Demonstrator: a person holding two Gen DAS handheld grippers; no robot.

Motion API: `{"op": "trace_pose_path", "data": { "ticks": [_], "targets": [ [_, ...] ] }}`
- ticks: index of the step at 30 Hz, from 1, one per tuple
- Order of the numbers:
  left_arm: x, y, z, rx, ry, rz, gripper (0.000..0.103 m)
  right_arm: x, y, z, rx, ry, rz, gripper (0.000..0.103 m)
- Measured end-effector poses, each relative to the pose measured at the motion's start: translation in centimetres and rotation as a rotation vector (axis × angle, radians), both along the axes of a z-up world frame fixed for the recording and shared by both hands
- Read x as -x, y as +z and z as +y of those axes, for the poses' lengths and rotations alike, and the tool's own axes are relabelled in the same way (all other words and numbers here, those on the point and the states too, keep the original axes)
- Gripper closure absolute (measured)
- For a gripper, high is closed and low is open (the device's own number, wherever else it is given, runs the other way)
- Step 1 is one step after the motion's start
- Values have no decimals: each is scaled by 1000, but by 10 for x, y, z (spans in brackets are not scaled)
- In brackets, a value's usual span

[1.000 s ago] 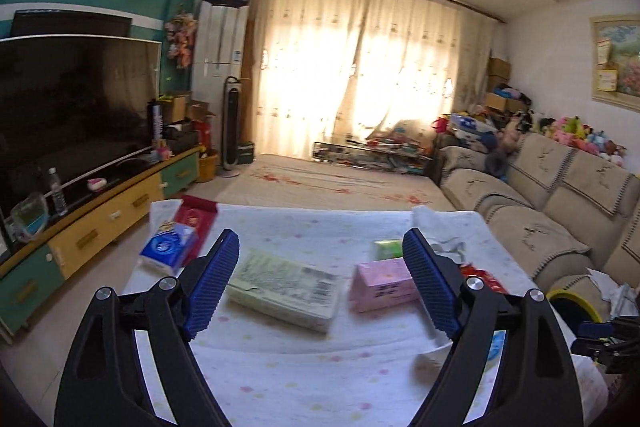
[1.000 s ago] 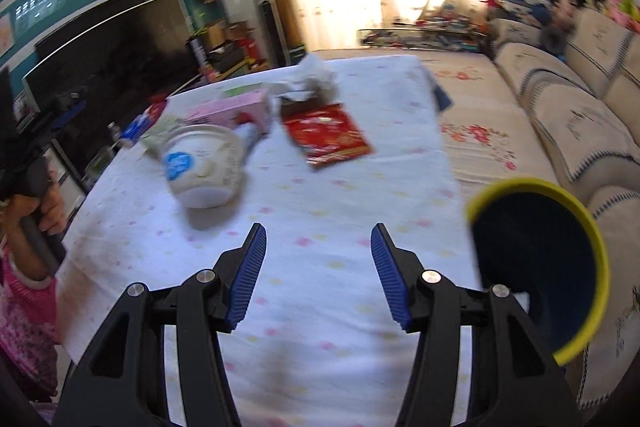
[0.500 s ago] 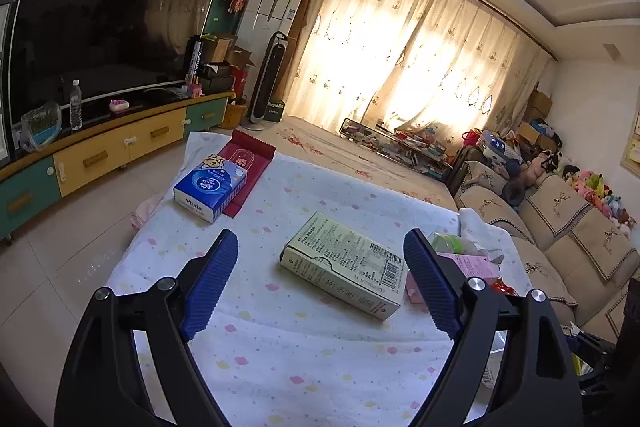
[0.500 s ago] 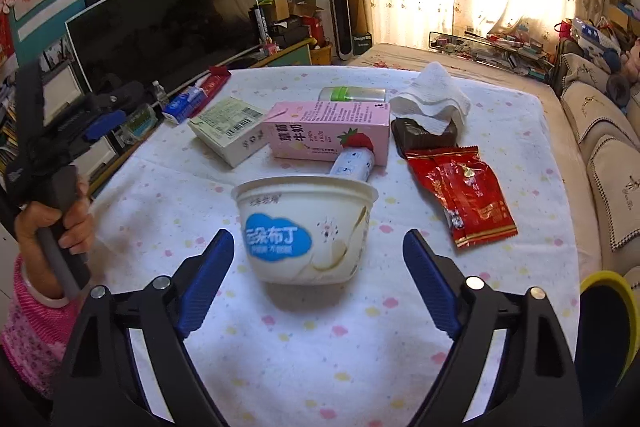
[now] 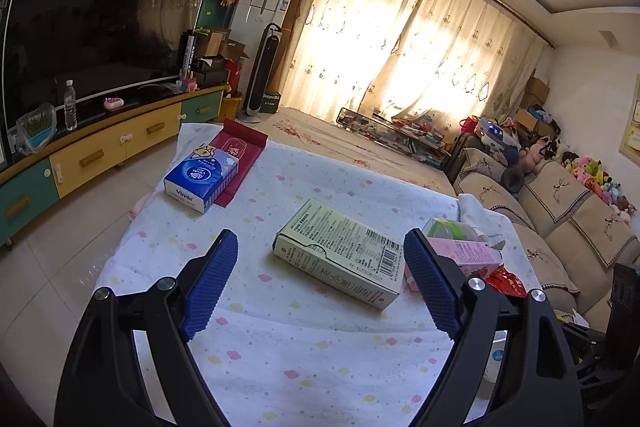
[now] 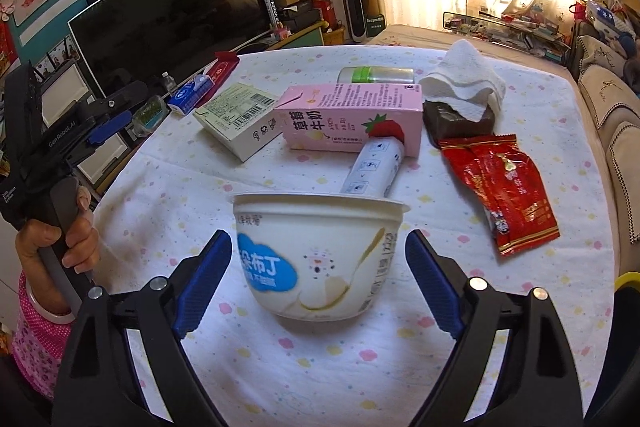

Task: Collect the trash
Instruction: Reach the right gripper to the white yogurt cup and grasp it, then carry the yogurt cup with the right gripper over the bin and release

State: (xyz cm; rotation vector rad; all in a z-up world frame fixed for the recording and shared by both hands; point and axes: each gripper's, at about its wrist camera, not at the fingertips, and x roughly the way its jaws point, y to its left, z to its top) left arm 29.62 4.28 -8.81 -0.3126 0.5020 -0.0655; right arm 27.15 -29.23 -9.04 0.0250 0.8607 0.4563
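Right tool (image 6: 318, 269): jaws wide, white pudding cup (image 6: 316, 259) upright between blue pads, gap on both sides, pads not pressing; nothing held. Cup stands on desk (image 6: 520, 307) near front edge. Behind cup: white tube (image 6: 374, 169), pink milk carton (image 6: 352, 119), red wrapper (image 6: 502, 187), crumpled tissue (image 6: 464, 79) over dark wrapper.

Left tool (image 5: 320, 285): jaws wide, empty, hovering above desk; green box (image 5: 340, 251) lies flat beyond fingertips, untouched. Blue tissue pack (image 5: 202, 177) at far left corner.
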Motion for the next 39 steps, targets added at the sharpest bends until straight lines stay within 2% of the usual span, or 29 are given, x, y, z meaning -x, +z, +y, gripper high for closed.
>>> {"op": "trace_pose_path", "data": {
  "ticks": [2, 4, 9, 15, 18, 23, 26, 29, 34, 39],
  "targets": [
    [0, 0, -1, -6, 1, -2, 19, 0, -2, 4, 5, 3, 3, 19],
    [1, -1, -3, -16, 0, -3, 19, 0, -3, 5, 0, -8, -6, 26],
    [0, -2, -4, -26, -1, 0, 19, 6, 0, 6, 2, -3, -26, 27],
    [0, -3, -4, -26, 0, 7, 19, 28, 15, -8, 9, -47, -100, 27],
    [0, -4, -4, -28, 0, 6, 19, 40, 25, -37, 10, -121, -139, 27],
    [0, -4, -5, -34, 5, 8, 19, 54, 36, -108, 21, -307, -177, 27],
    [0, -5, -4, -36, 6, 10, 19, 60, 34, -156, 19, -416, -163, 27],
    [-1, -6, -6, -47, 6, 18, 19, 69, 28, -196, -27, -486, -134, 27],
    [-2, -8, -9, -68, 4, 24, 19, 85, 25, -224, -47, -519, -145, 27],
    [-1, -8, -10, -74, 0, 22, 19, 95, 17, -261, -42, -641, -125, 27]
  ]
}}
